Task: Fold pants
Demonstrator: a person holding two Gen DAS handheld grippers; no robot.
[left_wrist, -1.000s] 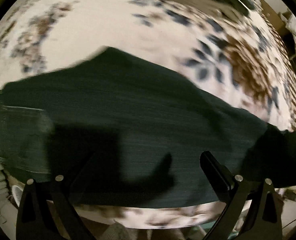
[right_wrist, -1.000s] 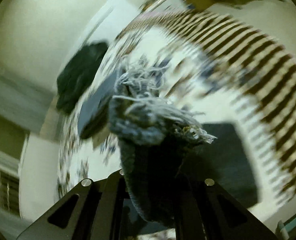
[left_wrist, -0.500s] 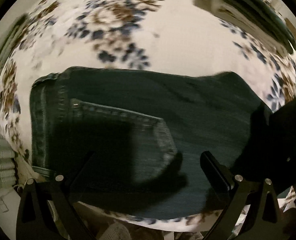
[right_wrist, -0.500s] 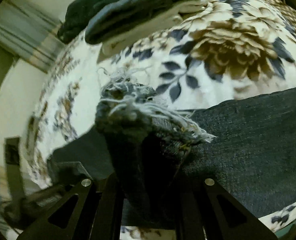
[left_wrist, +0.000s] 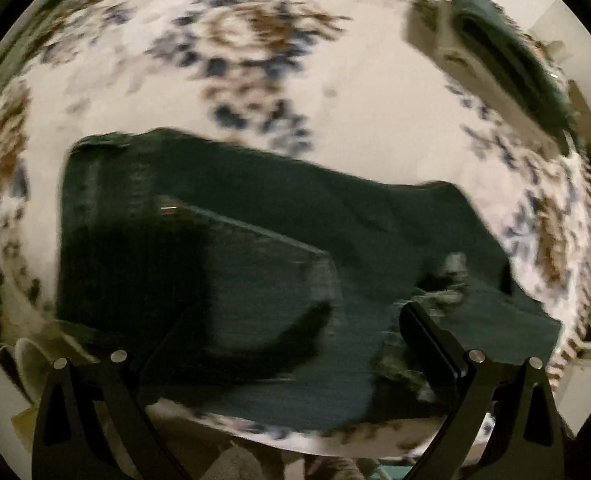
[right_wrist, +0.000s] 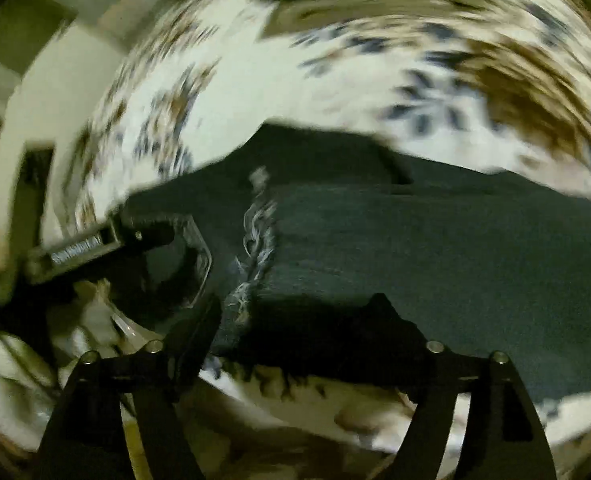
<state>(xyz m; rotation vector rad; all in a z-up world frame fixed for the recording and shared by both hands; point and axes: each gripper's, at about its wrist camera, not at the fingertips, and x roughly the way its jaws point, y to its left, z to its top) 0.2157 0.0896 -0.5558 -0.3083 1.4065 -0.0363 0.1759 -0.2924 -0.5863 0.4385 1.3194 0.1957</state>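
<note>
Covering everything under me is the floral bedspread (left_wrist: 335,92), and that's my work surface. On it, the dark jeans (left_wrist: 255,280) lie flat, already doubled over once: in the right view the frayed hem (right_wrist: 255,240) sits on top of the lower layer, near the back pocket (left_wrist: 255,272). Far side of the bed: a stack of folded clothes (left_wrist: 495,48), well clear of the work.

Left gripper (left_wrist: 287,340): both fingers spread wide, nothing between them, hovering over the pocket area. Right gripper (right_wrist: 295,328): also spread apart and empty, hovering low over the near edge of the folded leg section. Both frames are motion-blurred, so I can't tell if either fingertip touches the cloth.

Judgement: first fold is down, second fold still to do.

Risks from here:
- Hem layer isn't pinned. Dragging a finger across it on the way out would probably slide the top layer and skew the edges.
- Pinching only the top layer for the next fold would peel it open rather than carry both.
- Frayed threads could snag a fingertip and pull the hem along.
- Soft bedspread gives under pressure; it may bunch into the grasp with the denim.
</note>
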